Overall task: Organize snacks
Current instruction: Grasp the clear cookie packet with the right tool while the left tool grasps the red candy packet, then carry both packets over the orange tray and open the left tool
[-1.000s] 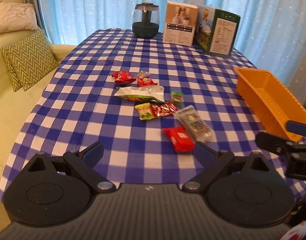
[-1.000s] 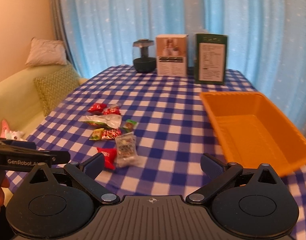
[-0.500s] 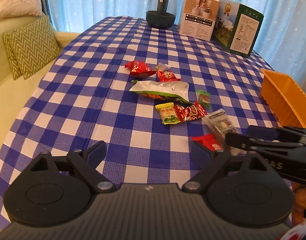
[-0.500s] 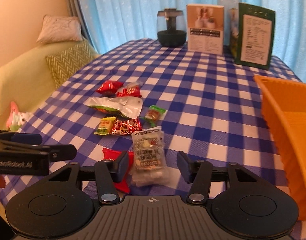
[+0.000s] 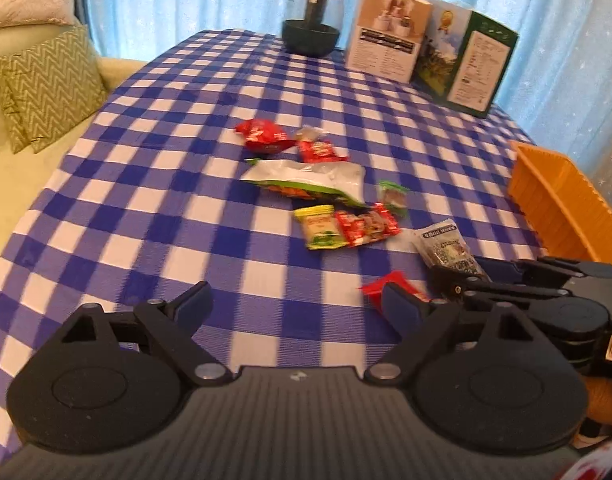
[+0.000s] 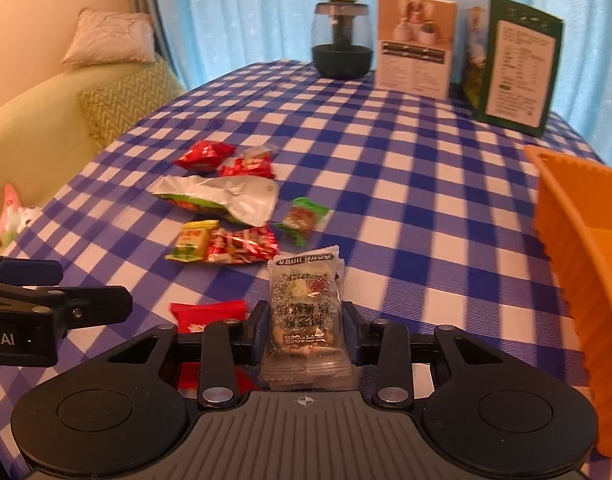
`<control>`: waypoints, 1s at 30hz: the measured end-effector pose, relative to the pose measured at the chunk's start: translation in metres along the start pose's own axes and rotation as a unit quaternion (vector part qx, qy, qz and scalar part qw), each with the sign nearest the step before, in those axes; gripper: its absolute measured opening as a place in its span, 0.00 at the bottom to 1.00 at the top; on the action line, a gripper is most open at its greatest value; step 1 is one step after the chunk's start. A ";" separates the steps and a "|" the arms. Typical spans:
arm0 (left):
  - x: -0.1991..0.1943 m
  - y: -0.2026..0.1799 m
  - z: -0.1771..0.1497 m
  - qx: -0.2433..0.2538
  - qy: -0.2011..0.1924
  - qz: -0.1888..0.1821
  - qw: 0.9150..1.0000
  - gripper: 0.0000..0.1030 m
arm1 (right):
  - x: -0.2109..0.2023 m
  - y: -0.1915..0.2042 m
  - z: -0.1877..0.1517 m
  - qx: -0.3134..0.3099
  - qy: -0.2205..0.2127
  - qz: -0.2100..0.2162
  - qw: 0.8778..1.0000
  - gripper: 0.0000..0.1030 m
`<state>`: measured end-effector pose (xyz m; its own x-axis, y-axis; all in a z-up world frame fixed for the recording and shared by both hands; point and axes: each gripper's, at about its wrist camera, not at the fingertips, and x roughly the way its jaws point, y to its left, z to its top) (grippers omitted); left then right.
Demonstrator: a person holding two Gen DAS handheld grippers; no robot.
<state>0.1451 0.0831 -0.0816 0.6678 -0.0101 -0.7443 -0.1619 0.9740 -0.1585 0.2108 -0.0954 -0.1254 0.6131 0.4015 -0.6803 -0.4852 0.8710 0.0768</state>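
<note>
Your right hand-held gripper point(image 6: 305, 330) has just been closing onto the clear snack packet point(image 6: 304, 304).

Left wrist view: your left hand-held gripper point(image 5: 298, 306) stands wide apart, empty, over the checked desk point(image 5: 146, 220); snacks at twelve o'clock, orange bin point(image 5: 561, 204) at two.
Right wrist view: pads press the packet's sides; red packet point(image 6: 208, 314) at nine.

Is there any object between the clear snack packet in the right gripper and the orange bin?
Nothing visible. The right gripper holds the clear snack packet; only bare checked tablecloth lies between it and the orange bin.
</note>
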 end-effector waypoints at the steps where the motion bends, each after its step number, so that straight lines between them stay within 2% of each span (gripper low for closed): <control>1: 0.000 -0.004 0.000 0.000 0.000 -0.008 1.000 0.87 | -0.004 -0.004 -0.001 0.004 -0.001 -0.005 1.000 0.37; 4: 0.003 -0.016 -0.001 -0.004 0.001 -0.032 0.999 0.86 | -0.017 -0.015 -0.008 0.014 -0.003 -0.024 1.000 0.37; 9: 0.013 -0.040 -0.002 0.005 0.013 -0.061 0.998 0.72 | -0.037 -0.036 -0.021 0.038 -0.003 -0.042 0.998 0.37; 12: 0.020 -0.052 -0.004 0.019 0.018 -0.062 0.998 0.62 | -0.042 -0.043 -0.027 0.048 0.001 -0.047 0.998 0.37; 17: 0.032 -0.063 -0.007 0.044 0.027 -0.041 0.998 0.37 | -0.042 -0.045 -0.030 0.050 0.002 -0.046 0.998 0.37; 20: 0.034 -0.063 -0.011 0.061 0.029 -0.029 0.997 0.35 | -0.041 -0.045 -0.029 0.054 0.001 -0.042 0.998 0.37; 23: 0.033 -0.066 -0.012 0.080 0.026 -0.018 0.996 0.27 | -0.041 -0.044 -0.029 0.055 0.001 -0.040 0.998 0.37; 30: 0.024 -0.065 -0.013 0.094 0.019 -0.020 0.995 0.24 | -0.045 -0.044 -0.028 0.060 -0.008 -0.044 0.997 0.37</control>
<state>0.1621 0.0169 -0.0982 0.6428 -0.0551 -0.7640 0.0064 0.9978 -0.0666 0.1868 -0.1599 -0.1186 0.6598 0.3256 -0.6772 -0.3519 0.9302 0.1044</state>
